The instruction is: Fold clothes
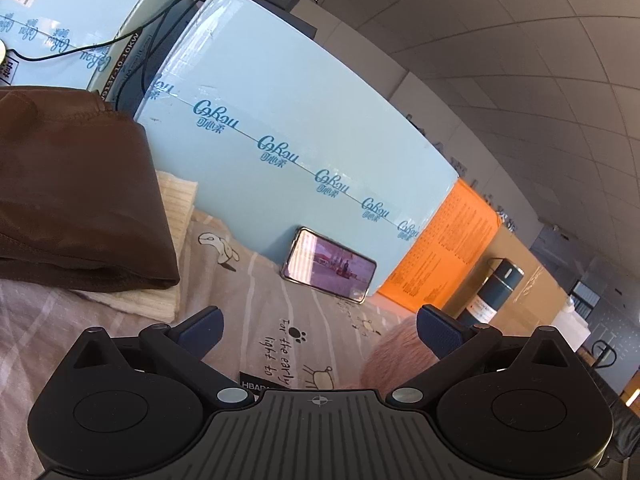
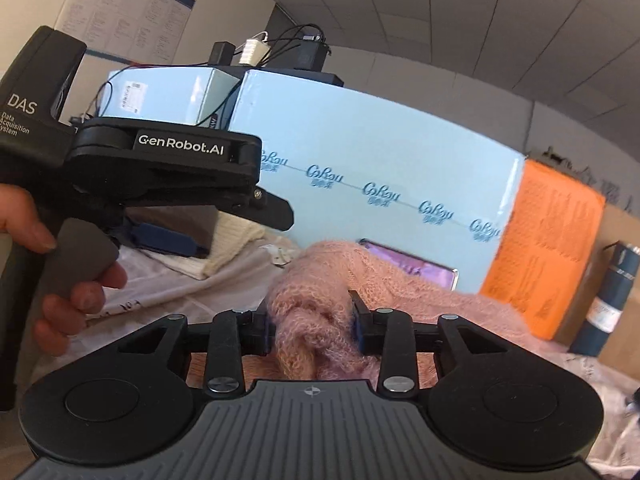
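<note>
A fuzzy pink sweater [image 2: 320, 312] is bunched between the jaws of my right gripper [image 2: 313, 330], which is shut on it and lifts it above the bed. A bit of the pink sweater [image 1: 394, 354] shows at the lower right of the left wrist view. My left gripper [image 1: 320, 330] is open and empty over the printed bedsheet [image 1: 280, 292]. It also shows in the right wrist view [image 2: 168, 236], held by a hand at the left. A folded brown garment [image 1: 72, 200] lies on a folded cream knit [image 1: 172, 216] at the left.
Light blue cartons [image 1: 288, 120] stand along the back of the bed, with cables and a charger on top. A lit phone [image 1: 328, 266] leans against one carton. An orange-labelled box [image 1: 444, 248] and a dark teal flask [image 1: 492, 292] stand to the right.
</note>
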{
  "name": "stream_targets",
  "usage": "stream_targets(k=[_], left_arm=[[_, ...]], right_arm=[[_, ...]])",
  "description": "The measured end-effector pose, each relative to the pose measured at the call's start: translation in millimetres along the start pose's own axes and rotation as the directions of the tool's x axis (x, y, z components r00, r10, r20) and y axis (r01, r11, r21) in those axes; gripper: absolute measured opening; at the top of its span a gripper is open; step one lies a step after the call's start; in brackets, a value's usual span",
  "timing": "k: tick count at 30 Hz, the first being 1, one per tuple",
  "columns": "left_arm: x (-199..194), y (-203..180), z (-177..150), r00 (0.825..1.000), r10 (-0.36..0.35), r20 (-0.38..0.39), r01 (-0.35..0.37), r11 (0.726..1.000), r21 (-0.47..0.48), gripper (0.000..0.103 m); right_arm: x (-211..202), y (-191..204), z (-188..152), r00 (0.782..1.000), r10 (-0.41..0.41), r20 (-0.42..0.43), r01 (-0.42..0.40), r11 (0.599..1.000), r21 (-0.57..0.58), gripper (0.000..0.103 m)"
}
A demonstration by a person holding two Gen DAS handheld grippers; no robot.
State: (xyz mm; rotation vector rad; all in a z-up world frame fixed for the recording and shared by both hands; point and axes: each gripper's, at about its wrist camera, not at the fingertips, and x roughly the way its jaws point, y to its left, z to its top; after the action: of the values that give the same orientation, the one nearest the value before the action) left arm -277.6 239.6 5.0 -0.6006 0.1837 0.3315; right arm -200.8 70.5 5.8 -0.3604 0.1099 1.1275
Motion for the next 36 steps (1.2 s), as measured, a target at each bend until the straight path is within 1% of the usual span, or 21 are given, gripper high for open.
stream_targets(k=[1, 3, 4, 5, 8, 10, 13, 14, 15, 17, 18, 19, 20, 22, 24, 26, 29, 31, 32, 34, 36], left_arm=[[-1.0, 0.9, 0.6, 1.000, -0.005, 0.004, 0.005, 1.000, -0.006, 0.103], [-2.9, 2.7, 1.8, 1.000, -0.014, 0.013, 0.014, 1.000, -0.019, 0.103], [-2.9, 3.0, 1.7, 1.000, -0.021, 0.012, 0.022, 0.999, -0.024, 0.103], [-2.1, 2.8, 1.1, 1.000, -0.031, 0.005, 0.031, 0.999, -0.027, 0.103], [0.0, 2.3, -0.9, 0.998, -0.060, -0.014, 0.060, 0.997, -0.039, 0.103], [1.5, 2.0, -2.2, 0.996, -0.080, -0.027, 0.079, 0.996, -0.048, 0.103], [3.7, 1.4, -4.1, 0.993, -0.110, -0.045, 0.107, 0.992, -0.060, 0.103], [4.4, 1.3, -4.7, 0.992, -0.120, -0.051, 0.116, 0.991, -0.065, 0.103], [5.1, 1.1, -5.4, 0.990, -0.129, -0.057, 0.125, 0.990, -0.069, 0.103], [6.6, 0.7, -6.6, 0.986, -0.149, -0.069, 0.144, 0.987, -0.078, 0.103], [7.3, 0.6, -7.3, 0.984, -0.159, -0.075, 0.153, 0.985, -0.083, 0.103], [8.0, 0.4, -7.9, 0.982, -0.169, -0.081, 0.162, 0.983, -0.087, 0.103], [8.8, 0.2, -8.6, 0.980, -0.179, -0.087, 0.171, 0.981, -0.092, 0.103], [11.3, -2.9, -11.7, 0.977, -0.188, -0.104, 0.180, 0.980, -0.084, 0.103], [14.0, -6.7, -15.2, 0.973, -0.195, -0.122, 0.187, 0.980, -0.072, 0.103], [16.8, -10.5, -18.8, 0.969, -0.201, -0.141, 0.194, 0.979, -0.060, 0.103], [17.3, -16.6, -21.7, 0.975, -0.169, -0.147, 0.170, 0.985, -0.009, 0.103], [18.5, -21.7, -24.3, 0.983, -0.112, -0.148, 0.121, 0.991, 0.052, 0.103], [20.3, -23.3, -25.7, 0.985, -0.082, -0.154, 0.095, 0.992, 0.080, 0.103], [23.9, -26.6, -28.4, 0.986, -0.022, -0.163, 0.045, 0.990, 0.136, 0.103], [27.5, -29.8, -31.1, 0.985, 0.038, -0.169, -0.005, 0.982, 0.191, 0.103]], right_arm=[[4.2, -2.1, -1.1, 0.999, 0.039, -0.016, -0.038, 0.999, 0.027, 0.041], [11.8, -7.4, -3.8, 0.991, 0.127, -0.045, -0.123, 0.988, 0.090, 0.061], [13.2, -11.5, -4.4, 0.984, 0.173, -0.047, -0.166, 0.978, 0.129, 0.067], [14.7, -15.7, -4.9, 0.975, 0.219, -0.047, -0.208, 0.964, 0.168, 0.076], [6.6, -27.3, -2.2, 0.953, 0.304, -0.011, -0.289, 0.914, 0.284, 0.081], [-7.0, -37.9, 3.0, 0.928, 0.371, 0.027, -0.359, 0.874, 0.327, 0.085], [-30.1, -55.9, 8.7, 0.891, 0.442, 0.103, -0.448, 0.823, 0.348, 0.087], [-39.2, -64.4, 9.4, 0.886, 0.444, 0.137, -0.462, 0.815, 0.350, 0.089], [-47.6, -72.9, 9.7, 0.883, 0.439, 0.167, -0.469, 0.809, 0.354, 0.091], [-59.7, -90.8, 8.2, 0.897, 0.391, 0.206, -0.442, 0.812, 0.381, 0.091], [-62.6, -100.7, 6.5, 0.909, 0.359, 0.212, -0.416, 0.812, 0.408, 0.091], [-64.6, -110.7, 4.7, 0.919, 0.330, 0.216, -0.393, 0.808, 0.439, 0.091], [-63.8, -121.3, 2.1, 0.924, 0.317, 0.214, -0.382, 0.788, 0.484, 0.091], [-60.1, -142.9, -5.1, 0.924, 0.313, 0.220, -0.382, 0.715, 0.586, 0.091], [-53.4, -160.9, -13.8, 0.912, 0.334, 0.239, -0.403, 0.619, 0.674, 0.091], [-46.9, -172.0, -21.7, 0.902, 0.351, 0.252, -0.414, 0.539, 0.734, 0.091], [-37.7, -180.9, -29.1, 0.892, 0.375, 0.252, -0.417, 0.469, 0.778, 0.091], [-29.8, -183.0, -31.4, 0.889, 0.393, 0.236, -0.410, 0.454, 0.791, 0.091], [-25.8, -183.4, -31.5, 0.889, 0.399, 0.223, -0.403, 0.455, 0.794, 0.091], [-16.8, -183.6, -30.8, 0.898, 0.401, 0.179, -0.372, 0.480, 0.795, 0.091], [-3.9, -182.8, -33.8, 0.910, 0.401, 0.108, -0.320, 0.510, 0.799, 0.090]])
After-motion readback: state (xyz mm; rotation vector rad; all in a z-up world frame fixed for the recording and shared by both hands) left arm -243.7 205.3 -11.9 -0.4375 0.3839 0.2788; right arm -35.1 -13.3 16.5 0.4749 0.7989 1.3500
